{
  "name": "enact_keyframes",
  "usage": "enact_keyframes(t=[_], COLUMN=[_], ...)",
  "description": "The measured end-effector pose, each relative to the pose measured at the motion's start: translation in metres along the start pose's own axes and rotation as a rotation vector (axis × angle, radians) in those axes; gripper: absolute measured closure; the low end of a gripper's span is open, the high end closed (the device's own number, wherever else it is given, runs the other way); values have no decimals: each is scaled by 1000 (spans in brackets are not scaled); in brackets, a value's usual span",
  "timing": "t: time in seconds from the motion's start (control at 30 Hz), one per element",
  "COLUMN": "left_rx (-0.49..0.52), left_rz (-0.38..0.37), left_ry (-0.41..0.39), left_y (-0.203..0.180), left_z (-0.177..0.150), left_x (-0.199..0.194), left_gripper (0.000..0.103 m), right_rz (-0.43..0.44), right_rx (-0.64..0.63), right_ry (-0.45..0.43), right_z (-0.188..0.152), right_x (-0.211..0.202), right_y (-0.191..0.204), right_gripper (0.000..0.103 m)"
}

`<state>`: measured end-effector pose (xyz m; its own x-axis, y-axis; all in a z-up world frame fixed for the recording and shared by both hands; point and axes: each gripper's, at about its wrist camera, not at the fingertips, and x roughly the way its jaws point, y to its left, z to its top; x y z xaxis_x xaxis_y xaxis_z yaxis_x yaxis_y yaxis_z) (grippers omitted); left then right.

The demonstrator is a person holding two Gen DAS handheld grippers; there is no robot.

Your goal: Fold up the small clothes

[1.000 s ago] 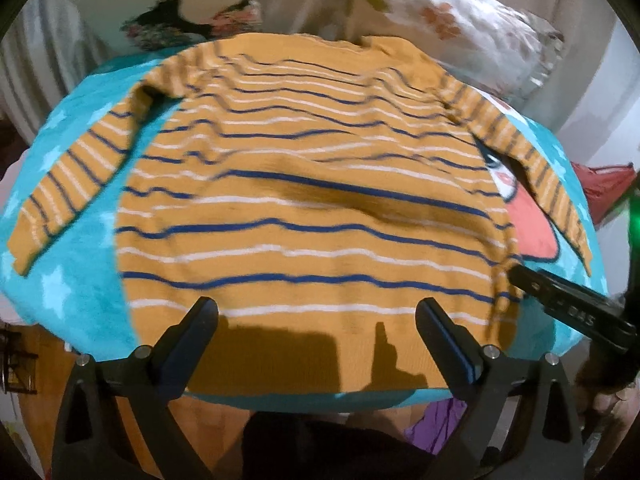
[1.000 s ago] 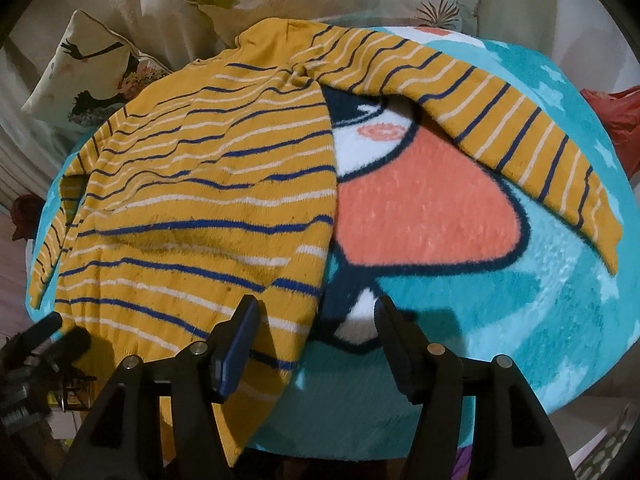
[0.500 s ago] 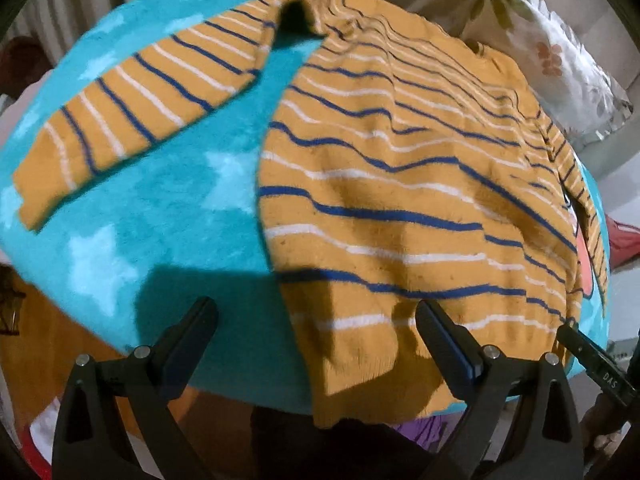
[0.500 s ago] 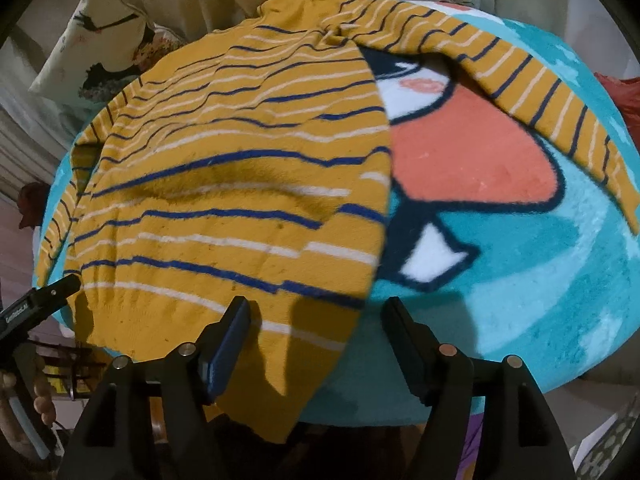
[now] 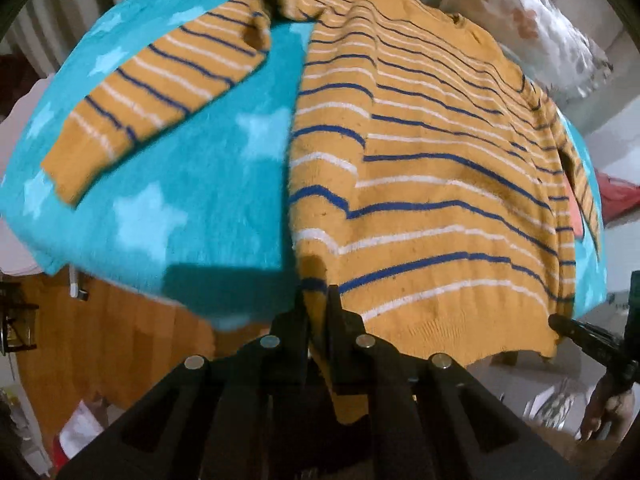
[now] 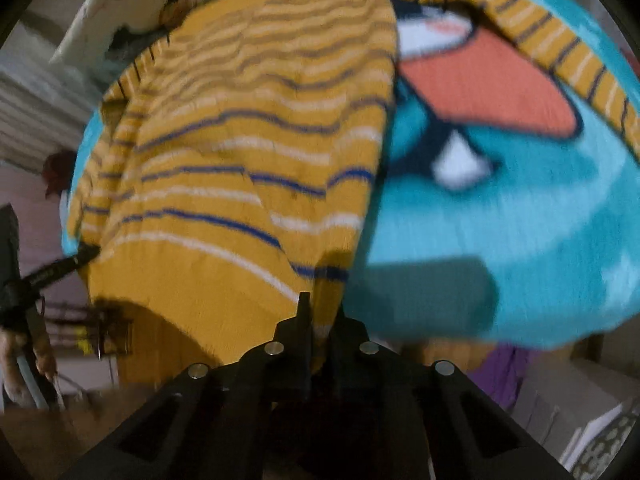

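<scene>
**Striped sweater, gripped at both hem corners**

Item: one small mustard-yellow sweater [image 5: 432,184] with blue and white stripes. I see it lying flat, front up, on a turquoise blanket [image 5: 192,200] printed with pale stars and a cartoon face in orange, white and black. Its hem hangs over the near edge of the blanket.

Left gripper [image 5: 318,300]: my jaws are closed on the hem corner at the sweater's left side; fabric bunches up between them and drapes below.

Right gripper [image 6: 320,312]: jaws likewise closed on the opposite hem corner, a fold of knit caught between them. This view is blurred.

Sleeves: one sleeve [image 5: 160,92] spread out on the blanket, angled away from the body; the other sleeve [image 6: 560,52] stretched across the cartoon face.

Surroundings: floral pillows [image 5: 532,28] beyond the collar; a red cloth [image 5: 620,200] at the far right edge; purple fabric [image 6: 508,372] below the blanket's edge.
</scene>
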<state>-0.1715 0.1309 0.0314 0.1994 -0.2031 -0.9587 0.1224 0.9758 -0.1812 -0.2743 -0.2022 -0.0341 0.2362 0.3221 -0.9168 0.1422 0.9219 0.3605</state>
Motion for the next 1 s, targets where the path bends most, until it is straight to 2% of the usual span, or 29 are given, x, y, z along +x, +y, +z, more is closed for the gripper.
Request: enact_keyframes(t=[0.1, 0.23, 0.37, 0.43, 0.53, 0.57, 0.63, 0.73, 0.83, 1.0], left_rx=[11, -30, -29, -15, -3, -7, -14, -39, -66, -116], left_rz=[13, -14, 14, 50, 81, 87, 95, 125, 147, 165], left_ry=[5, 5, -40, -62, -105, -118, -145, -170, -190, -229], left_y=[-4, 3, 4, 2, -5, -5, -10, -16, -14, -2], left_z=[-8, -10, -19, -20, -16, -13, -9, -3, 1, 9], left_x=[3, 1, -14, -20, -28, -29, -32, -34, -39, -47], left_gripper=[96, 94, 84, 78, 68, 63, 60, 58, 56, 51], right_rz=[-2, 33, 10, 8, -6, -10, -11, 50, 157, 189], right_rx=[-16, 35, 49, 66, 58, 38, -9, -69, -139, -254], right_ry=[51, 38, 27, -2, -71, -103, -155, -202, -199, -124], right_z=[-14, -15, -16, -14, -4, 4, 21, 53, 83, 114], right_x=[6, 4, -9, -20, -35, -40, -46, -46, -30, 14], right_y=[-6, -22, -38, -44, -51, -48, -35, -5, 31, 90], right_gripper=[95, 89, 80, 75, 74, 74, 74, 74, 74, 74])
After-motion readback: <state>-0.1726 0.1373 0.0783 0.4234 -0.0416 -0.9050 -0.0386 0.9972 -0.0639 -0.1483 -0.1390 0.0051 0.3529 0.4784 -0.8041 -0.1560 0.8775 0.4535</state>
